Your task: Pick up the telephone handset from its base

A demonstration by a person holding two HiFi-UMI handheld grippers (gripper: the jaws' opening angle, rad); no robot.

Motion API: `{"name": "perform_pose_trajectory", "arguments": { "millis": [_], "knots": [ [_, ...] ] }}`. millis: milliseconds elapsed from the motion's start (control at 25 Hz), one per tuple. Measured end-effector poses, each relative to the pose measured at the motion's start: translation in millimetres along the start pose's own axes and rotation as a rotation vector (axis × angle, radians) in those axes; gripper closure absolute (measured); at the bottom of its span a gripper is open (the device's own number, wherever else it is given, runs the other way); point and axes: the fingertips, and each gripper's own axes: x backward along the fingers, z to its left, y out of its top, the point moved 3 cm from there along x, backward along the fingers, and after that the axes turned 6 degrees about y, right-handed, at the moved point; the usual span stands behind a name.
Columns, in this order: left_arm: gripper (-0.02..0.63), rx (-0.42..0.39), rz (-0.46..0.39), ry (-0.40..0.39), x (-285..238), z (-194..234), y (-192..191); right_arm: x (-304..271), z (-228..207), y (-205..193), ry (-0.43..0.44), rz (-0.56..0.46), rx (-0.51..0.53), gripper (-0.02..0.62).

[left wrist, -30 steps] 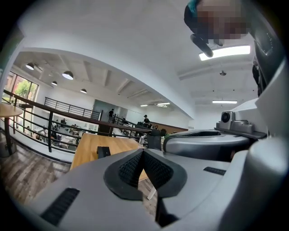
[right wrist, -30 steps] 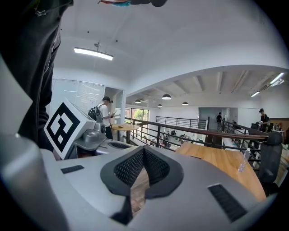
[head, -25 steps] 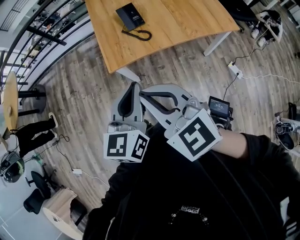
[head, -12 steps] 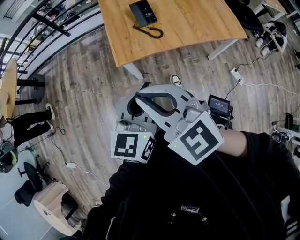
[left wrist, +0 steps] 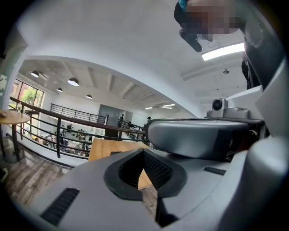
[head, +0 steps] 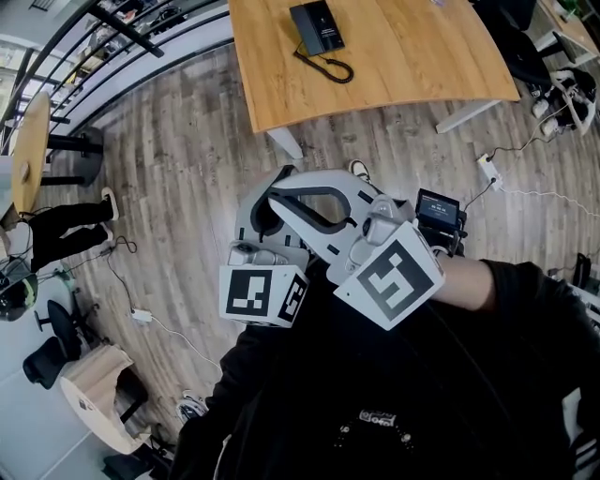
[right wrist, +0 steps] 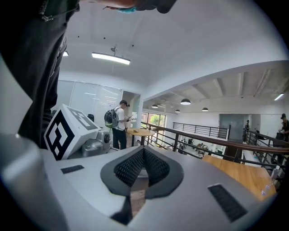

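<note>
On the far table point(head: 412, 56), telephone point(head: 317, 26) with long axis pointing away, left tool point(left wrist: 143, 155) and right tool point(right wrist: 143, 153) closed, empty

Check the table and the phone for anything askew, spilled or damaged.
Nothing stands out. The telephone lies flat on the wooden table, its cord looped on the tabletop beside it. No spill or damage shows from the head view.

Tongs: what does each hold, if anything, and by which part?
Nothing: left tongs and right tongs are shut and empty; the telephone lies on the table.

Left gripper point(left wrist: 143, 153), right gripper point(right wrist: 143, 152), both closed
</note>
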Motion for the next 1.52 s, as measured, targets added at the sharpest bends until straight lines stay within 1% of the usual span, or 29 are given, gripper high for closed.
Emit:
{"name": "perform_pose_trajectory", "arguments": {
  "millis": [280, 400, 520, 760, 1080, 1280, 1520],
  "knots": [
    [0.601, 0.028, -0.002, 0.092, -27, 28, 11, -14, -41, -3, 0.012, -0.012, -0.023, 0.578],
    [0.601, 0.041, 0.031, 0.105, -50, 37, 3, -20, -63, -8, 0.023, -0.012, -0.031, 0.578],
    [0.601, 0.086, 0.067, 0.127, -74, 46, -4, -24, -87, -10, 0.031, -0.013, -0.042, 0.578],
    [0.601, 0.086, 0.063, 0.165, -122, 58, 15, -30, -140, -9, 0.057, -0.019, -0.055, 0.578],
    [0.601, 0.103, 0.107, 0.161, -184, 61, 25, -37, -205, -9, 0.098, -0.032, -0.078, 0.578],
    [0.601, 0.11, 0.119, 0.165, -224, 59, 29, -34, -244, -20, 0.108, -0.031, -0.108, 0.578],
    [0.601, 0.121, 0.149, 0.154, -257, 52, 23, -30, -275, -38, 0.114, -0.017, -0.154, 0.578]
  ]
}}
